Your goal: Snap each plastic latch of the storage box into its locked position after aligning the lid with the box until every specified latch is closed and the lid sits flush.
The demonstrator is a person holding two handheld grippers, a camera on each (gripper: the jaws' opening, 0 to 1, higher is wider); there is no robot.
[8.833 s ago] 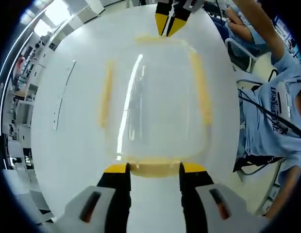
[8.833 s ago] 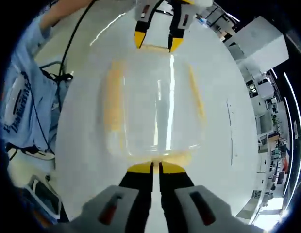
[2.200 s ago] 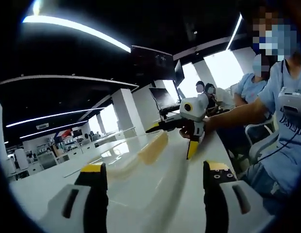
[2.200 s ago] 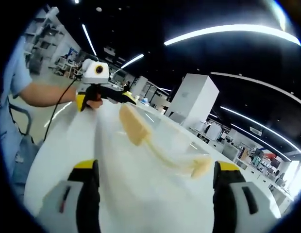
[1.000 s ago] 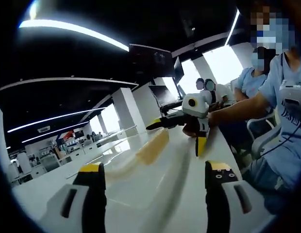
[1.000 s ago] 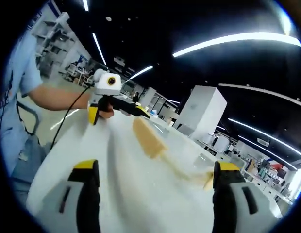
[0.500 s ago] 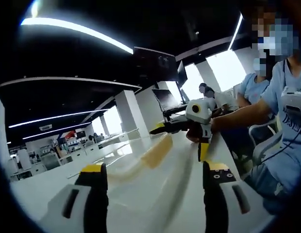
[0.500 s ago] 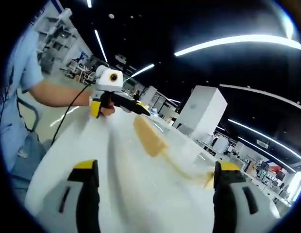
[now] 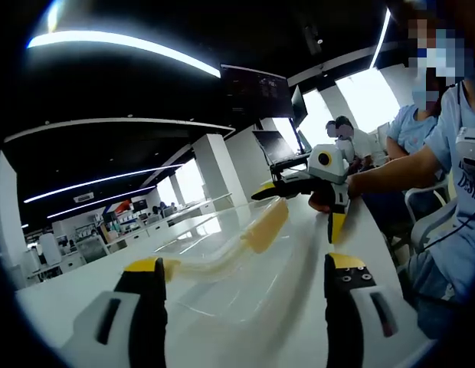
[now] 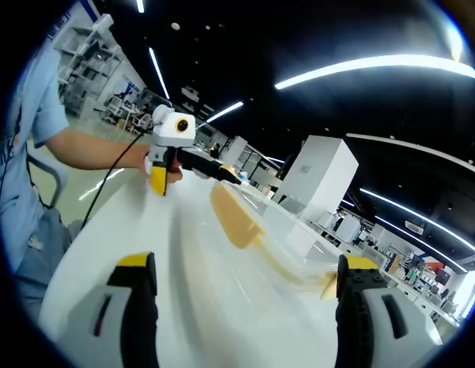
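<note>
The clear storage box (image 9: 222, 264) lies on the white table (image 9: 341, 253), seen low and edge-on. A yellow side latch (image 9: 265, 226) runs along its far edge, and a paler yellow strip (image 9: 195, 267) shows nearer. My left gripper (image 9: 245, 268) is open, its jaws wide apart at the box's near end. At the far end a hand holds my right gripper (image 9: 299, 205), open. In the right gripper view the box (image 10: 287, 230) shows a yellow latch (image 10: 234, 216) and another latch (image 10: 327, 285). My right gripper (image 10: 245, 268) is open; my left gripper (image 10: 193, 178) is open beyond.
A person in a light blue shirt (image 9: 456, 161) sits at the table's right side, with an arm (image 10: 84, 149) reaching in. Other people (image 9: 341, 134) and a monitor (image 9: 272, 146) are behind. White pillars and desks (image 10: 322, 184) fill the hall.
Earlier both views looked down on the lid and the right gripper was shut; now both sit low at table level and open. Over the last second the views only shifted slightly.
</note>
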